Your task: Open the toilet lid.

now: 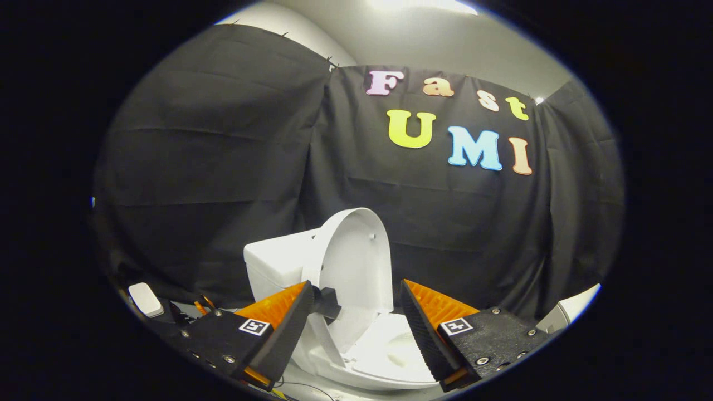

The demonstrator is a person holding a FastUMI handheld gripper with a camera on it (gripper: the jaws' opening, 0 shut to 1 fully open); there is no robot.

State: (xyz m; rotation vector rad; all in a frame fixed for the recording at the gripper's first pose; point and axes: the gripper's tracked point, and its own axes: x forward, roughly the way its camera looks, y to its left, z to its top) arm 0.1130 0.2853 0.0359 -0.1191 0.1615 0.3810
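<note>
Already the toilet lid [356, 262] is standing upright vs the tank [278, 264], just ahead of the gripper [356, 312], w/ jaws spread apart, gripping nothing. Seems done; next probably backing off w/o bumping it.

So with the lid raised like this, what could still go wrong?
1. The toilet lid stands upright but seems short of leaning fully against the tank; if so, it could drop back onto the seat.
2. The gripper is open, its fingers straddling the lid's lower part, so pulling back sideways could catch the edge and drag it down.
</note>
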